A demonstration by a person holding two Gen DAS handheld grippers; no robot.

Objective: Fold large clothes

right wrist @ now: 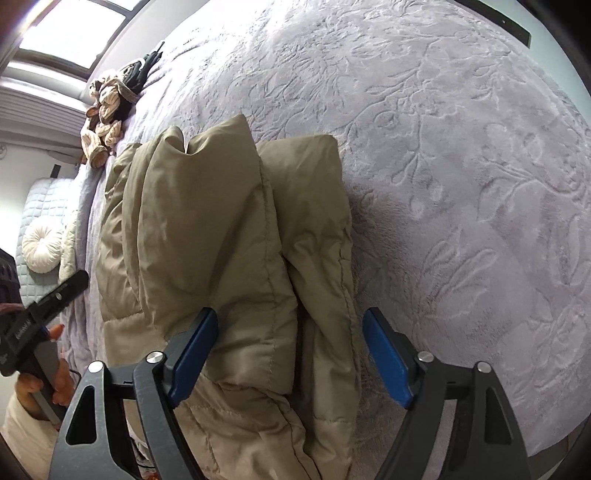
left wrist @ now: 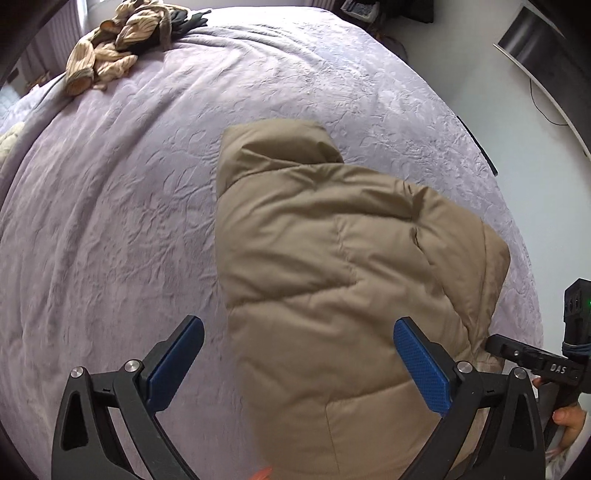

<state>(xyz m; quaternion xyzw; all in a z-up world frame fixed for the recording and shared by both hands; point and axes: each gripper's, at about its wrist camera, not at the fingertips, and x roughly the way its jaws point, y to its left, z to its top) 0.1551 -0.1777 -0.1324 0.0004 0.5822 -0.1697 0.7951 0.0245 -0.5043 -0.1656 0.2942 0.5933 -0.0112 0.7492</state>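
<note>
One tan puffer jacket (left wrist: pixel 332 266) folded; two grippers, both released.

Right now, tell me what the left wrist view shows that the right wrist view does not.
Only the left wrist view: a dark screen past the bed's far corner, and the open left tool. Only the right wrist view: a window, a round white cushion, and the open right tool. Both: the tan puffer jacket on the lilac bedspread and the striped clothes heap.
</note>
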